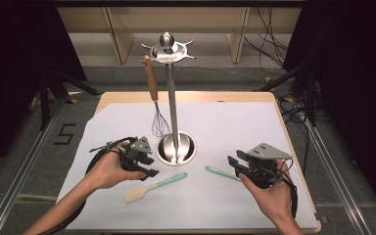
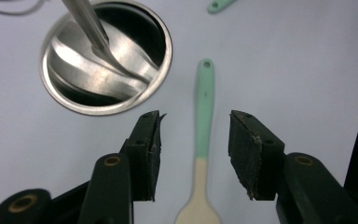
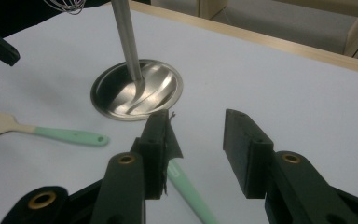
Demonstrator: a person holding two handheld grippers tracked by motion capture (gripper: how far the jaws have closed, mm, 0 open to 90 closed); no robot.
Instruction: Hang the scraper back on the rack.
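Observation:
A spatula (image 1: 155, 187) with a mint-green handle and a pale wooden blade lies flat on the white sheet, front of centre. My left gripper (image 1: 149, 165) hovers just left of it. In the left gripper view its jaws (image 2: 195, 140) stand open on either side of the spatula's handle (image 2: 204, 112), and the pads do not touch it. A second mint-handled utensil (image 1: 221, 172) lies to the right. My right gripper (image 1: 236, 165) is open at its near end, and the handle (image 3: 189, 189) runs beneath the left jaw (image 3: 198, 144) without being gripped.
A steel utensil stand (image 1: 171, 98) rises from a round dished base (image 1: 176, 148) at the table's middle. A whisk (image 1: 159, 123) with a wooden handle hangs from a hook on its top ring. The base (image 2: 107, 56) lies close ahead of the left jaws. The table's wooden edge (image 3: 279, 44) runs behind.

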